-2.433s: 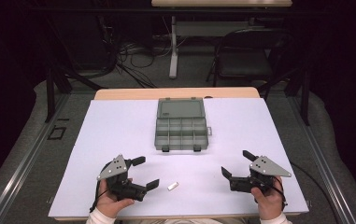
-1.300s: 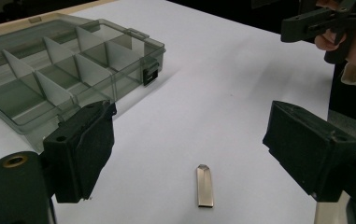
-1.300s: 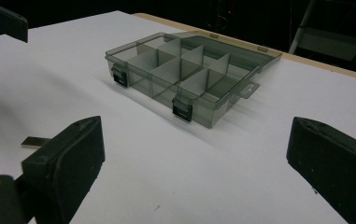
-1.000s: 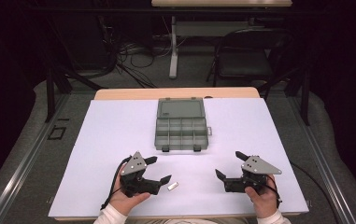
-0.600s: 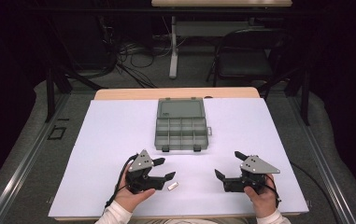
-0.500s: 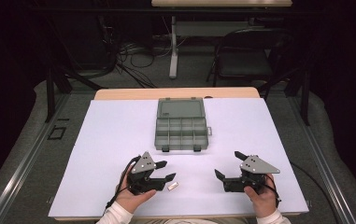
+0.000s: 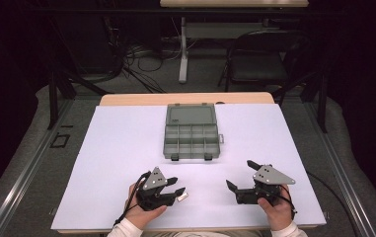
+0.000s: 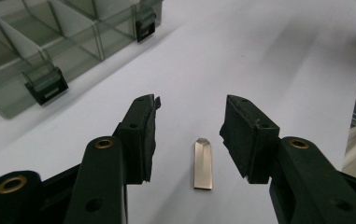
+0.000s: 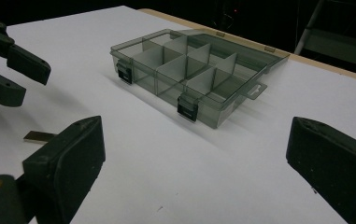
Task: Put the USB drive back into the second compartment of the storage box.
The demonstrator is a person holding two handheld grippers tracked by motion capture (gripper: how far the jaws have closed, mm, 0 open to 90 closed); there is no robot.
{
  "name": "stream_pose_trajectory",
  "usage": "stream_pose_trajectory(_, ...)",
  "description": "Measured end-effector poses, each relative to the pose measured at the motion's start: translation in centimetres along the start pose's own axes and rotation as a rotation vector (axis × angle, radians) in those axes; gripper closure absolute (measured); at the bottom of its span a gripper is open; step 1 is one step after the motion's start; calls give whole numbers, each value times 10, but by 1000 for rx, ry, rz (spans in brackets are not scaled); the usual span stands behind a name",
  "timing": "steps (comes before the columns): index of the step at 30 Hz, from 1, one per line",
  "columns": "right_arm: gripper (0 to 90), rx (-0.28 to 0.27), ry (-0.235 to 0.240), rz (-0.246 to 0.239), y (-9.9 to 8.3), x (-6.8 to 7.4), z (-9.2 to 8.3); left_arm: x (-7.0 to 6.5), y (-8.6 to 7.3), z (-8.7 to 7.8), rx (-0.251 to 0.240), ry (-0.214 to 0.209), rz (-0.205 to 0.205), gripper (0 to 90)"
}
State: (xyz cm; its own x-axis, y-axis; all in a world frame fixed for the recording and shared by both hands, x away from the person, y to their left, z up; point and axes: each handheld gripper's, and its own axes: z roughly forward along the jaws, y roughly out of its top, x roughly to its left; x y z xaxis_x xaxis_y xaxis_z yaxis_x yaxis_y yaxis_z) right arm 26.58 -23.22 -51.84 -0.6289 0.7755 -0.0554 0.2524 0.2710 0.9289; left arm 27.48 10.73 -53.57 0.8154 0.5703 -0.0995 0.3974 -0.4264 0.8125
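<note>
The left gripper [image 8: 188, 133] sits low over the counter [image 7: 126, 148] with a small metal piece [image 8: 202, 163] lying flat between its jaws; the jaws have just been closing and are now fairly narrow, yet the pads clearly stand clear of the piece on both sides. To my eye the piece lies along the jaws' length and a touch nearer the right-hand pad, so the pinch should come down level and centred, squeezing across its narrow width and low enough to catch so thin a thing without skidding it over the white sheet. The right gripper [image 7: 242, 180] rests near the counter's front edge, jaws wide and empty, well apart from the piece. The open box [image 7: 191, 134], its compartments bare, stands farther back in the middle. Compared with a couple of seconds back, the left hand has slid rightward up to the piece, which lay off to its right then, and its jaws were spread wider; the right hand has barely shifted.
</note>
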Motion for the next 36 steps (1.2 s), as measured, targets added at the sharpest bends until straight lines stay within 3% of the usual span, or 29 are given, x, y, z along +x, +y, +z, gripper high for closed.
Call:
stream_pose_trajectory(4,47,0,3,-2,0,0,0,-4,-5,3,27,-9,-16,558)
stream_pose_trajectory(8,48,2,6,-6,0,0,0,-7,-7,6,46,-22,-2,569)
stream_pose_trajectory(24,52,11,15,-13,-1,1,1,-10,-10,19,108,14,24,682)
stream_pose_trajectory(36,54,10,16,-15,-1,1,1,-10,-11,26,143,8,15,709)
